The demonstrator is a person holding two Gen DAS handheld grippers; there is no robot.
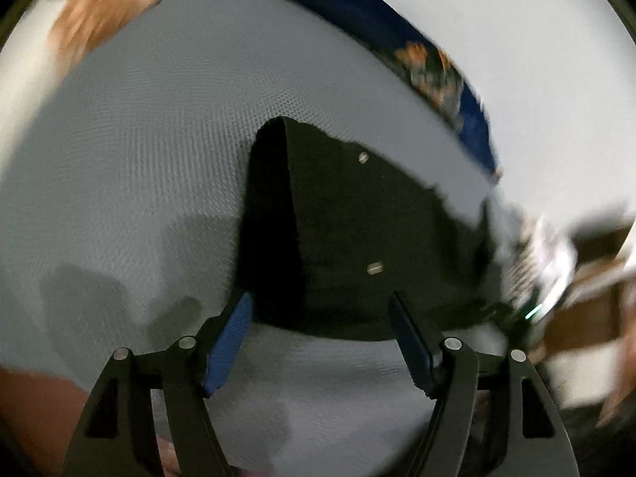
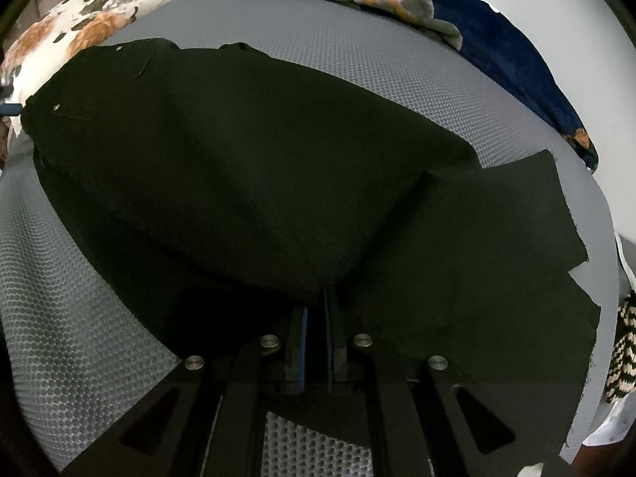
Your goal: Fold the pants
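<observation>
The black pants (image 2: 246, 167) lie on a grey dotted bed surface (image 2: 59, 318), waist with metal rivets at the far left, leg ends at the right (image 2: 516, 238). My right gripper (image 2: 317, 306) is shut on a fold of the pants near the middle of the legs. In the blurred left wrist view, the waist end of the pants (image 1: 357, 238) with two rivets lies just ahead of my left gripper (image 1: 322, 310), which is open and empty, its blue pads (image 1: 230, 342) near the cloth's edge.
A white floral pillow (image 2: 91, 8) lies at the far left and a blue floral blanket (image 2: 497, 39) runs along the far edge of the bed. A patterned knit item (image 2: 620, 349) sits at the right edge.
</observation>
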